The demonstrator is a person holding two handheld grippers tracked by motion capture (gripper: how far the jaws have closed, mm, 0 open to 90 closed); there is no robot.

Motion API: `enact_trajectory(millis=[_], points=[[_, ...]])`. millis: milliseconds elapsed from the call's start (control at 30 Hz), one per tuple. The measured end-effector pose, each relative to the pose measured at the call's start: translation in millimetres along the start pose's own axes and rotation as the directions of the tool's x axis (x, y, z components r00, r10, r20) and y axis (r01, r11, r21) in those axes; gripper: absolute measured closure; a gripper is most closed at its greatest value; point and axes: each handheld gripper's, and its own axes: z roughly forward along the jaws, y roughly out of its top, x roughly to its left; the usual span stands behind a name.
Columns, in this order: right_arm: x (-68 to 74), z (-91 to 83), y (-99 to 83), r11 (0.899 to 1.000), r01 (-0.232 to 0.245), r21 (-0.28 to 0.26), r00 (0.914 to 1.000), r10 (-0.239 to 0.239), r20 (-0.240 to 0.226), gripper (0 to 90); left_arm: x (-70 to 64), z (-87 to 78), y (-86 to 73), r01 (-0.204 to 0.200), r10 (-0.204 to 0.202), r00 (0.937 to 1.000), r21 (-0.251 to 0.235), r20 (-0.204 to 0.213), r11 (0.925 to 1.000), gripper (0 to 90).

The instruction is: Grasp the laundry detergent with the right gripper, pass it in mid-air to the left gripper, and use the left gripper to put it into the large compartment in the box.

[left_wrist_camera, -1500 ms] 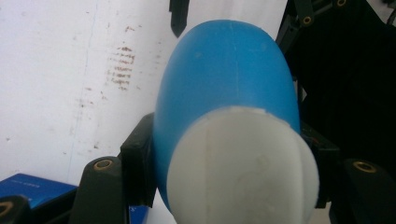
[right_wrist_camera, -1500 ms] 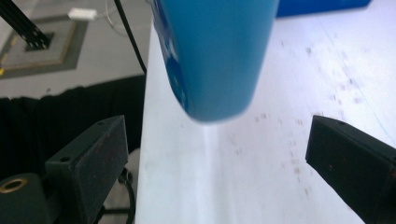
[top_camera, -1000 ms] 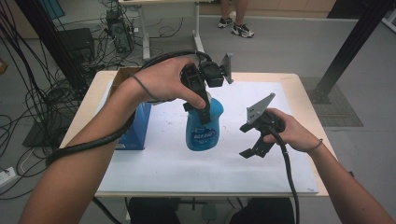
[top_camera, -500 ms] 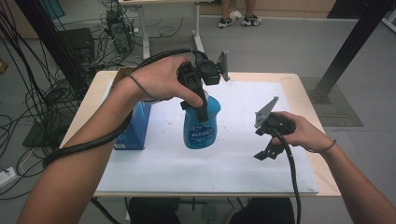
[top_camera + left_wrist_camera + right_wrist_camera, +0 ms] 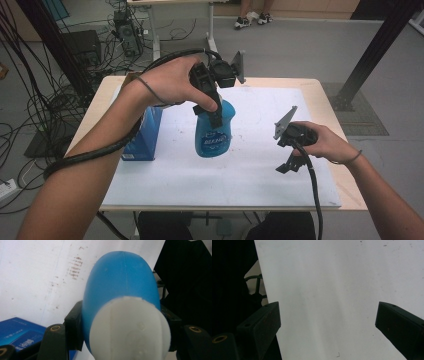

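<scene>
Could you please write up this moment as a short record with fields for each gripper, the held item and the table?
left gripper: shut on the blue bottle, gripping it near its top
blue bottle: white cap toward the left gripper's camera; whether it rests on the sheet is unclear
right gripper: open, holding nothing, jaws over bare white sheet
blue box: beside the bottle, on the table's left part
white sheet: covers most of the tabletop, faintly marked
</scene>
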Motion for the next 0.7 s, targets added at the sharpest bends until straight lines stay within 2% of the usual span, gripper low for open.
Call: enact_trajectory(millis=[100, 167, 300, 433, 533, 700], points=[[-0.1, 0.9, 0.3, 1.0, 0.002, -0.004, 1.0, -0.002, 0.0, 6.3, 1.9, -4.3, 0.8, 0.017, -0.017, 0.9998, 0.004, -0.006, 0.9999, 37.8], [0.1, 1.7, 0.6, 1.0, 0.006, -0.007, 1.0, -0.006, -0.003, 6.4, 4.3, -8.2, 1.5, 0.042, -0.042, 0.999, 0.003, -0.013, 0.9991, 37.8], [0.9, 2.4, 1.2, 1.0, 0.009, -0.009, 1.0, -0.009, -0.003, 6.4, 10.4, -19.9, 2.5, 0.094, -0.094, 0.9951, -0.007, -0.03, 0.9955, 37.8], [1.4, 3.4, 1.6, 1.0, 0.014, -0.011, 0.9999, -0.014, -0.004, 6.2, 17.8, -33.4, 2.6, 0.127, -0.128, 0.9911, -0.021, -0.036, 0.9916, 37.8], [1.5, 4.1, 1.8, 1.0, 0.014, -0.012, 0.9999, -0.014, -0.005, 6.1, 23.7, -44.7, 2.4, 0.158, -0.159, 0.9865, -0.035, -0.039, 0.9869, 37.8], [1.9, 4.3, 2.6, 1.0, 0.013, -0.007, 0.9999, -0.013, -0.001, 5.9, 36.5, -60.8, 2.6, 0.222, -0.225, 0.9721, -0.046, -0.068, 0.974, 37.8]])
